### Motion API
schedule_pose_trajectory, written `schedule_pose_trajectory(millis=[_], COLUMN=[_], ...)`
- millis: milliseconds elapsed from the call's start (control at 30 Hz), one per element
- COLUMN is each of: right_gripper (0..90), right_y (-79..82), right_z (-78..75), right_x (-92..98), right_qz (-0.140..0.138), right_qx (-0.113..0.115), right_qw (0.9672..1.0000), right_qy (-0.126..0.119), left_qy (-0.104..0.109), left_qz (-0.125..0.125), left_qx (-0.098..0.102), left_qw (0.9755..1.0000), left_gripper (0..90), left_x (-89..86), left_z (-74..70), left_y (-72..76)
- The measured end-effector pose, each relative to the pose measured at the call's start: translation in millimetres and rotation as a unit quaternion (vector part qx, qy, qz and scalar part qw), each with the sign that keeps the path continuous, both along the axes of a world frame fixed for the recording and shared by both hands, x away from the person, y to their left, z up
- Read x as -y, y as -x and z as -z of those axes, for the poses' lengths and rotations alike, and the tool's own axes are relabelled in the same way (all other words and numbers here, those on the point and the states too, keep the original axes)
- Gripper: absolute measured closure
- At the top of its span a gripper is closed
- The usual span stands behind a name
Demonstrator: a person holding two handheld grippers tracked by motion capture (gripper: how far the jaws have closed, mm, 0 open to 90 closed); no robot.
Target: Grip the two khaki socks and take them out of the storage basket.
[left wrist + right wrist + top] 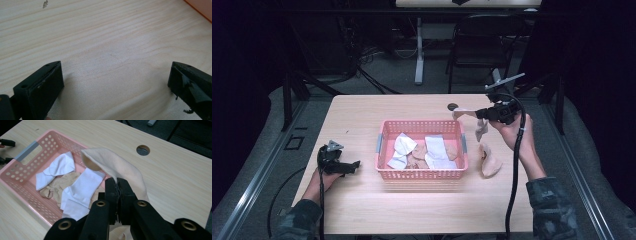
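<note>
right gripper (pixel 117 185): clenched on a beige sock (pixel 117 167) above the pink basket (pixel 25 186)
left gripper (pixel 116 82): released, on the table (pixel 100 37)
writing: none readable

Bright lit table (pixel 362 210); dark surrounds; slight blur

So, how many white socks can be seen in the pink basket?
2: one white sock lies toward the left part of the pink basket, the other white sock right of it. More may be hidden underneath.
</note>
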State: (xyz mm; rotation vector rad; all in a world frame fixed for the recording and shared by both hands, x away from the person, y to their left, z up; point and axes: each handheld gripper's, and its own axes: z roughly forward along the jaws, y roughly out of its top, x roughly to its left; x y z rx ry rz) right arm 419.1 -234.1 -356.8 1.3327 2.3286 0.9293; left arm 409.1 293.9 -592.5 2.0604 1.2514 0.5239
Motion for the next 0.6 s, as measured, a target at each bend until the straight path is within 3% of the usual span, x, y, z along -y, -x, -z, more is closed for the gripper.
schedule_pose_trajectory(millis=[300,600], right_gripper=[87.7,87.7], right_y=[7.3,13.8], right_z=[16.6,39.0], right_x=[34.0,54.2], right_qz=[0.026,0.034], right_qx=[-0.012,-0.025], right_qw=[0.9995,0.9990], right_qy=[-0.009,-0.011], left_qy=[0.000,0.001], left_qz=[-0.001,-0.001], left_qx=[0.000,-0.001], left_qw=[1.0000,1.0000], left_gripper=[0.0,0.0], left_x=[0.4,0.5], left_z=[0.0,0.0], left_y=[0.7,0.9])
